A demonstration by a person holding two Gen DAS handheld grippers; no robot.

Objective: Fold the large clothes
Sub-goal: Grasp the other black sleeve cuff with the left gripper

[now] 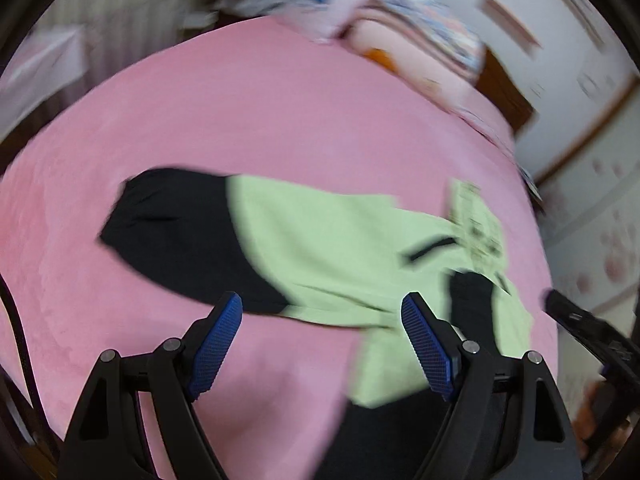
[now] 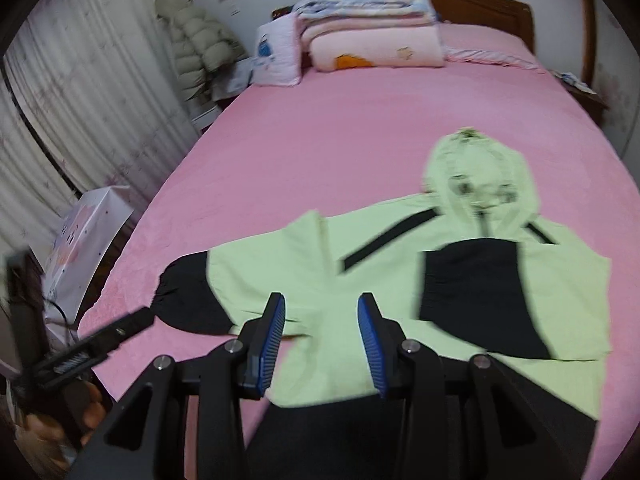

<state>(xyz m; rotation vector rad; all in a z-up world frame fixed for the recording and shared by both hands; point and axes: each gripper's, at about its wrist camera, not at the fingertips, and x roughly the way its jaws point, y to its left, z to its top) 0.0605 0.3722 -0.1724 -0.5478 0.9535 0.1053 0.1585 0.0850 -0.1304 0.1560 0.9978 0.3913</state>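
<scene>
Left wrist view, blurred. The left gripper (image 1: pixel 322 312) hangs over the near edge of the bed (image 1: pixel 248 120), jaws spread wide, nothing between the blue ribbed pads (image 1: pixel 218 344). The jacket (image 1: pixel 320 248) lies flat across the centre and right of the frame. Its one outstretched sleeve (image 1: pixel 176 232) runs to the left and ends in a black cuff section. The right gripper's black body shows at the right edge.

Right wrist view, sharper. The right gripper (image 2: pixel 322 316) hovers above the lower middle of the jacket (image 2: pixel 304 272), jaws moderately parted and empty. The hood (image 2: pixel 476 176) points to the upper right. One sleeve (image 2: pixel 476 292) is already laid across the chest, its black half squared off. The other sleeve (image 2: pixel 200 292) is spread toward the lower left, its gathered cuff near the left gripper (image 2: pixel 120 332), whose opening I cannot judge from here.

Judgement: the step in hand is likely folding the spread sleeve inward. To do it well, pinch near the cuff, lift only enough to clear the body, lay it parallel to the folded one, and smooth it before release.

Materials: pale green fabric, thin and crisp-looking, probably slippery; black panels and black zip strips; elastic-gathered cuffs. The pink bedcover looks plush and may drag on the cloth. Folded quilts (image 2: pixel 372 20) sit stacked at the wooden headboard (image 2: pixel 492 4).
</scene>
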